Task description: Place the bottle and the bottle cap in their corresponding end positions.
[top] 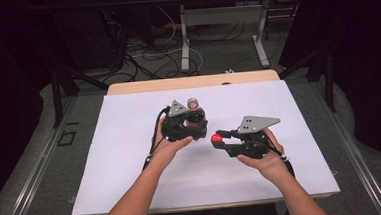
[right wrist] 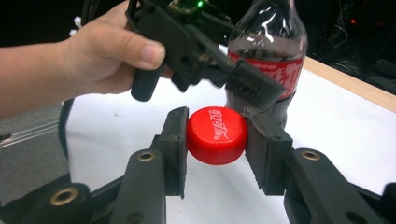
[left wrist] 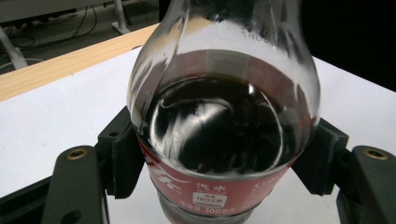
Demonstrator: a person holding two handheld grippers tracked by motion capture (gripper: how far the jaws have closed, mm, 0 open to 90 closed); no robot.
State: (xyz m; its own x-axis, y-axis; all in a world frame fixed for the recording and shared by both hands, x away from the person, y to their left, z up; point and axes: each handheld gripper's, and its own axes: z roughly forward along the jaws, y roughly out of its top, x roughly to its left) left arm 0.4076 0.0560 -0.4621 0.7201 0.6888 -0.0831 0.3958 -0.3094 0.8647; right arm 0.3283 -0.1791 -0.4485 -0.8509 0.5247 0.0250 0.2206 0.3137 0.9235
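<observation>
At ten o'clock from the right gripper [top: 219, 139], clamped on a light rigid red cap [right wrist: 216, 135], the left gripper [left wrist: 224, 163] squeezes the slick, sloshing cola bottle [left wrist: 224, 102] at its label.

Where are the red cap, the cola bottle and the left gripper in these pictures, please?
red cap [right wrist: 217, 135]: right gripper view, on its printed top.
cola bottle [left wrist: 219, 126]: left gripper view, on the dark-filled shoulder.
left gripper [top: 195, 121]: high view, midway between its fingers.

Wooden table [top: 142, 85]; white sheet [top: 121, 157] covers most of top, bare strip at far edge.
</observation>
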